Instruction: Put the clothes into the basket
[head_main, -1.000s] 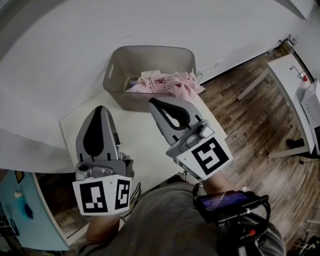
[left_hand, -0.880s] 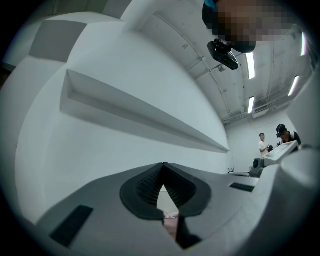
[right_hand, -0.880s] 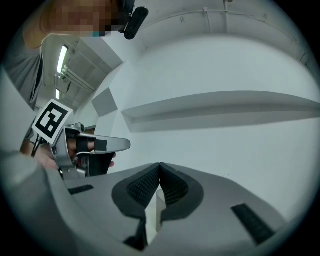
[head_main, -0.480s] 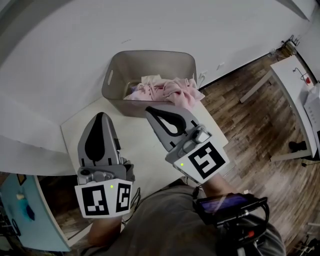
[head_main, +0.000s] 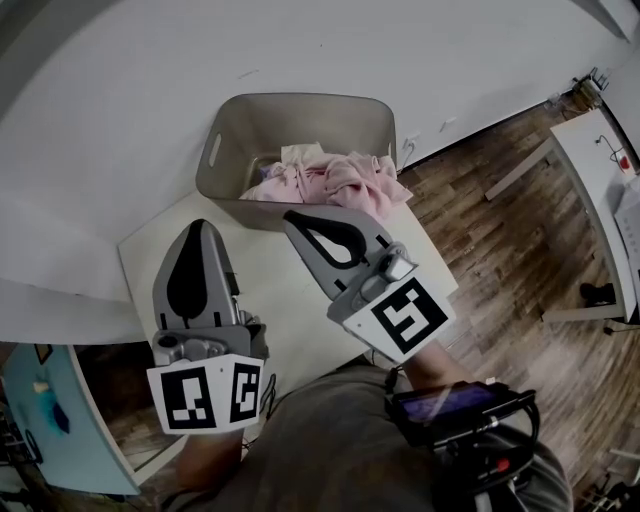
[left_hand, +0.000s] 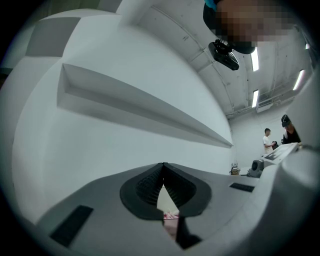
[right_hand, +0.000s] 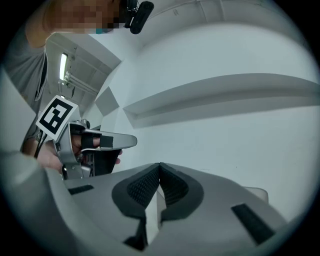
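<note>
Clothes (head_main: 325, 178): pink heap lying inside the grey basket (head_main: 300, 122), piled toward its front right corner. One fold spills over the front rim there and hangs a little outside. The basket stands at the far end of the white tabletop (head_main: 275, 292), against the wall. No garment visible on the bare tabletop.

Left gripper (head_main: 200, 228): jaws fully together, pads meeting at the tips, nothing between them. In the left gripper view a sliver of pink shows through the gap below the tips; it lies far beyond, not in the grip.

Right gripper (head_main: 291, 215): jaws likewise pressed together and empty. Its tip is near the basket's front wall, short of the clothes, not touching.

Both grippers are held roughly level above the tabletop, pointing toward the basket.

Step, as judged: loading looks essentially done; what remains is the overhanging fold.

Next move, as judged: the right gripper is the nearer one. It would need its jaws parted, a pinch on the hanging fold, then a lift inward over the rim, without tugging the rest of the heap out.
</note>
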